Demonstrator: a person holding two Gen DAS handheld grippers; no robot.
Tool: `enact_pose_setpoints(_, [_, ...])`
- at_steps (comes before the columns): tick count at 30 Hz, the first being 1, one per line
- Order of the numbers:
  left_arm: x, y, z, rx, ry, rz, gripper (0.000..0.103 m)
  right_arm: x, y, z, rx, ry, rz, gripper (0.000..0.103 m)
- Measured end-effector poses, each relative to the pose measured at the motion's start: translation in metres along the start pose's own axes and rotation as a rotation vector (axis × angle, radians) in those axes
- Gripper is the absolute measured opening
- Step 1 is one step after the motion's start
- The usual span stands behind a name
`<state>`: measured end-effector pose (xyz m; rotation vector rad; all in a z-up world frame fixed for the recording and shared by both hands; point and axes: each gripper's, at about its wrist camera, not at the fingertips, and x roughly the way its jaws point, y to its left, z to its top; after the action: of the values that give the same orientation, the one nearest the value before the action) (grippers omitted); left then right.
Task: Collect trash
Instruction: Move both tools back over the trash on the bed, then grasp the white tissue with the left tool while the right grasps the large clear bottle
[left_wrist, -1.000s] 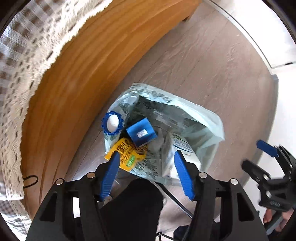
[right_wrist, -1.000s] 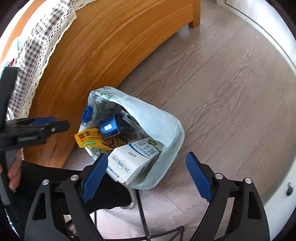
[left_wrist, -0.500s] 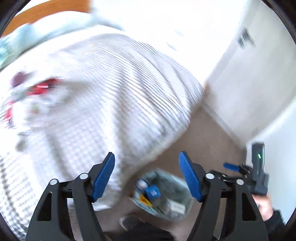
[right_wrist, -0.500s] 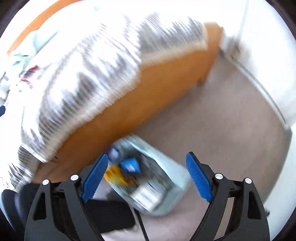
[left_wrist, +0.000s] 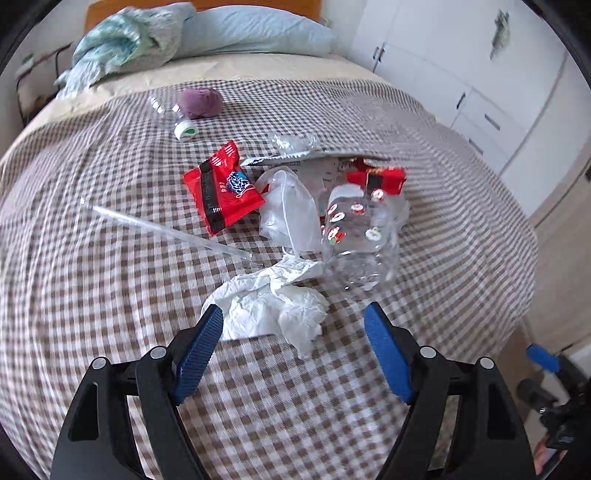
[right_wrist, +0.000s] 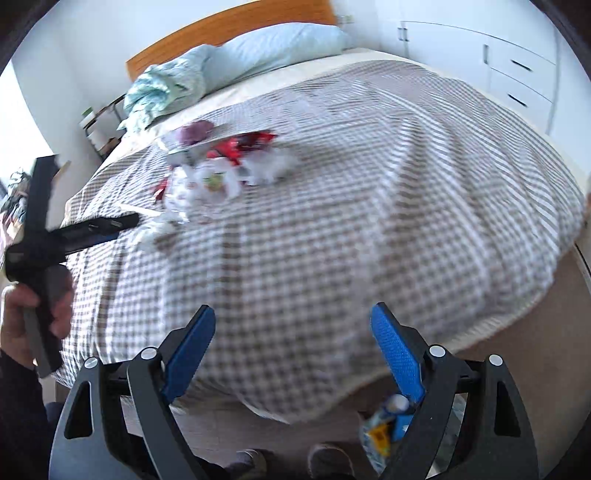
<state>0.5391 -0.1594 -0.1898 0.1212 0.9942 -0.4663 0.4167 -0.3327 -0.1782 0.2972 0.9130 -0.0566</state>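
Trash lies on the checked bedspread (left_wrist: 110, 295): a crumpled white tissue (left_wrist: 269, 302), a red snack wrapper (left_wrist: 221, 188), a clear plastic bag (left_wrist: 291, 210), a crushed clear bottle (left_wrist: 356, 236) with red-white stickers, a clear straw (left_wrist: 166, 229) and a second red wrapper (left_wrist: 376, 177). My left gripper (left_wrist: 292, 310) hovers above the tissue, its jaws opening and holding nothing. My right gripper (right_wrist: 292, 309) is open and empty over the bed's near edge. The trash bag (right_wrist: 380, 432) stands on the floor, partly hidden behind the right finger.
Farther up the bed lie a clear bottle with a white cap (left_wrist: 173, 114) and a purple lump (left_wrist: 201, 103). A pale pillow (left_wrist: 251, 33) and teal cloth (left_wrist: 122, 40) sit at the headboard. White cupboards (left_wrist: 480, 74) line the right wall. Shoes (right_wrist: 325, 458) show below.
Both grippers have risen from the trash bag on the floor and swung up over the bed. The left jaws stand wider than before. The bag has slid to the right view's bottom edge.
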Motion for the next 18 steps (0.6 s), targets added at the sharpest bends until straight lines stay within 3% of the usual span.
enact_pose_setpoints(2, [0.022, -0.007, 0.005, 0.095, 0.031, 0.06, 0.076, 0.011, 0.024, 0.01, -0.025, -0.017, 0.005, 0.082])
enact_pose_setpoints(3, [0.03, -0.001, 0.007, 0.075, 0.067, 0.061, 0.074, 0.017, 0.034, 0.015, -0.035, -0.027, 0.003, 0.082])
enact_pose_setpoints(5, [0.028, 0.012, 0.009, -0.017, 0.081, 0.012, 0.041, 0.024, 0.053, 0.025, -0.06, -0.059, -0.019, 0.082])
enact_pose_setpoints(6, [0.023, 0.018, 0.011, -0.03, 0.074, -0.029, 0.011, 0.029, 0.061, 0.03, -0.065, -0.071, -0.028, 0.082])
enact_pose_setpoints(9, [-0.009, 0.035, 0.017, -0.053, -0.014, -0.077, 0.008, 0.044, 0.088, 0.038, -0.096, -0.11, -0.065, 0.082])
enact_pose_setpoints(13, [-0.056, 0.078, 0.025, -0.191, -0.15, -0.137, 0.008, 0.077, 0.122, 0.045, -0.125, -0.146, -0.145, 0.082])
enact_pose_setpoints(18, [-0.071, 0.126, 0.019, -0.365, -0.191, -0.166, 0.008, 0.123, 0.155, 0.055, -0.158, -0.166, -0.307, 0.082])
